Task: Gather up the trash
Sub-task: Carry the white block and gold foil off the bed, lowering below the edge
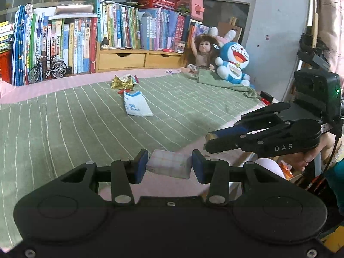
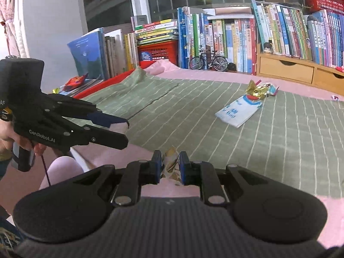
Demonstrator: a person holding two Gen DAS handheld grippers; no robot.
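Observation:
In the left wrist view my left gripper [image 1: 169,166] is shut on a pale pinkish-white packet [image 1: 168,165], held over the near edge of the bed. My right gripper [image 2: 170,165] is shut on a crumpled gold patterned wrapper [image 2: 171,163]. The two grippers are close together at the bed's edge: the right gripper [image 1: 207,142] shows from the side at the right, the left gripper [image 2: 125,132] at the left. Farther out on the green striped blanket [image 1: 64,118] lie a white-and-blue packet [image 1: 136,105] [image 2: 238,111] and a heap of gold wrappers [image 1: 122,82] [image 2: 258,90].
A doll [image 1: 203,51], a blue plush toy [image 1: 233,64] and a green cloth [image 1: 217,81] sit at the bed's far right. Books [image 1: 120,28], wooden drawers [image 1: 137,60] and a model bicycle [image 1: 47,69] line the back. A small wrapper [image 1: 169,71] lies on the pink sheet.

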